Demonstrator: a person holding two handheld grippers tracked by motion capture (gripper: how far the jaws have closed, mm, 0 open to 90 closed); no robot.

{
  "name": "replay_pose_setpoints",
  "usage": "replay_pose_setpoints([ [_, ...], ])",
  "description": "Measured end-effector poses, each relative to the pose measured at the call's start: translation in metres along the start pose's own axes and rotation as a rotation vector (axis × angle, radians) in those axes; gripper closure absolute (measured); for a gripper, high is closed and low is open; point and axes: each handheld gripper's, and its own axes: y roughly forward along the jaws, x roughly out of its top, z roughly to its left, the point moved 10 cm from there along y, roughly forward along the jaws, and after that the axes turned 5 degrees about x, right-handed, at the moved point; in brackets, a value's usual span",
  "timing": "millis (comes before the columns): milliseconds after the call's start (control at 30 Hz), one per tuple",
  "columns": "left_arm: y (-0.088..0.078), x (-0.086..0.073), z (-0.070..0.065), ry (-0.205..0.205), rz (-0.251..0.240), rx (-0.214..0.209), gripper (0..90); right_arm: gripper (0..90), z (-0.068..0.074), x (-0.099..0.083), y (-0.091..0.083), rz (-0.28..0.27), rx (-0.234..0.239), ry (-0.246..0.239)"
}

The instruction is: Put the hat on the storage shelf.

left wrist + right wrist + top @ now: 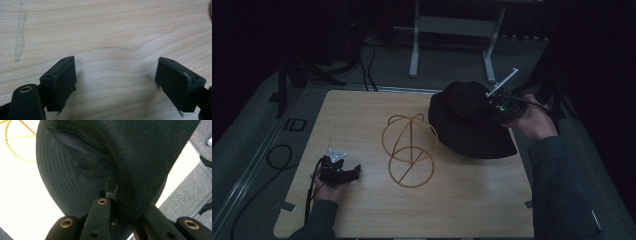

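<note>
A black hat (472, 122) sits at about two o'clock on the desk (362, 210), its brim pinched in the closed right tool (503, 106), which holds it at the edge nearest the person's hand. The cloth looks soft and light, folding over the jaws in the right gripper view (140, 152), so it will likely sag and drape when lifted; the stitched brim seems the firmest place to hold. A gold wire stand (409, 150) waits at centre. At eight o'clock, the left tool (126, 82) rests open and empty.
</note>
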Motion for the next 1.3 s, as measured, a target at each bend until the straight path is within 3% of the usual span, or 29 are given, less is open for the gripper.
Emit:
replay_pose_setpoints([
  [733,0.0,0.0,0.0,0.002,0.002,0.0,17.6,87.8,-0.003,0.0,-0.018,-0.013,-0.007,-0.019],
  [1300,0.0,0.0,0.0,-0.001,0.002,-0.001,17.6,87.8,-0.004,-0.001,-0.034,-0.056,0.0,-0.017],
])
